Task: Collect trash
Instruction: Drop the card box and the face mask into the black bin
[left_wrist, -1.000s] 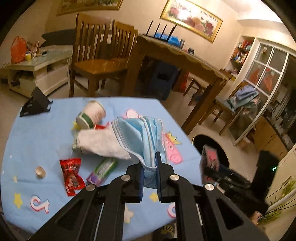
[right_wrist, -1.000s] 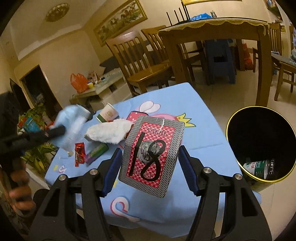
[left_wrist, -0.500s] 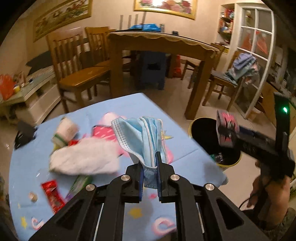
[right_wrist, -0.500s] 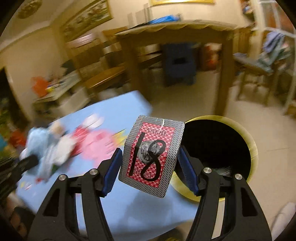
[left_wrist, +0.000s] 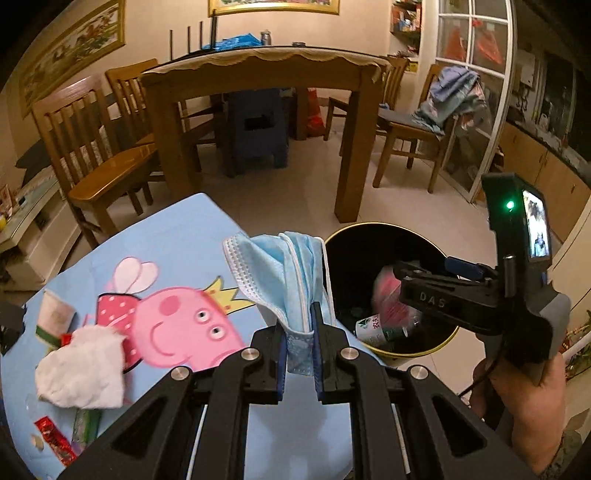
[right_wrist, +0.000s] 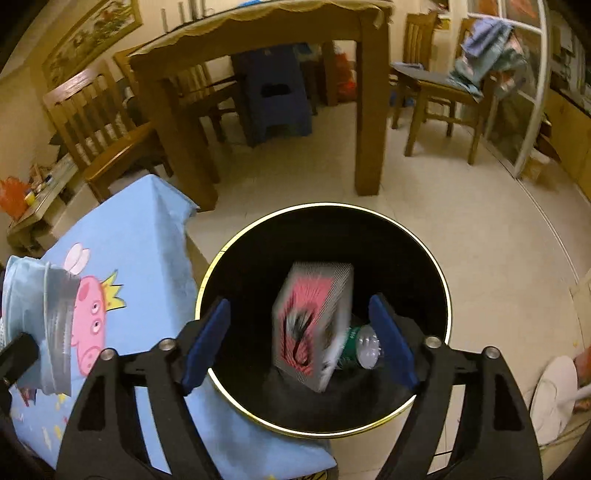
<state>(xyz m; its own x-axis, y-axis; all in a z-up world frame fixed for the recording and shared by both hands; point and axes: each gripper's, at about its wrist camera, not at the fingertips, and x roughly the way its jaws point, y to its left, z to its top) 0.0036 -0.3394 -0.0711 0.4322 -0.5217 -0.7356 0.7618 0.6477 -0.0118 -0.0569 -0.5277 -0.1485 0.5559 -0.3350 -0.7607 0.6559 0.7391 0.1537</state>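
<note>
Room: dining area under warm light, pale tiled floor. Far centre, a wooden dining table (left_wrist: 258, 70) with a scalloped cover; a blue plastic stool (left_wrist: 255, 129) beneath it. 2 wooden chairs (left_wrist: 99, 147) at far left; 1 chair draped with clothes (left_wrist: 454, 96) at far right, beside a white-framed glass door (left_wrist: 476, 74). 2 framed pictures on the far wall.

Surface: low table under a light-blue cartoon-pig tablecloth (left_wrist: 166, 258), occupying the near left. On it, at left: 1 paper cup (left_wrist: 53, 319) lying on its side, 1 crumpled white tissue (left_wrist: 83, 373) just beside it, 1 red wrapper (left_wrist: 55, 441) and 1 green wrapper (left_wrist: 85, 424) nearer the edge.

Bin: round black trash can with gold rim (right_wrist: 325, 206) on the floor, just right of the table edge. Inside: 1 green can (right_wrist: 360, 347) on its side.

Left gripper (left_wrist: 299, 334): clenched on a blue face mask (left_wrist: 280, 269), held above the table's right edge, near the bin.

Right gripper (right_wrist: 299, 341): jaws spread wide, grasping nothing, positioned over the bin mouth. Between its fingers, touching neither, a red-patterned card box (right_wrist: 312, 325), motion-blurred and tilted, within the bin opening above the can.
</note>
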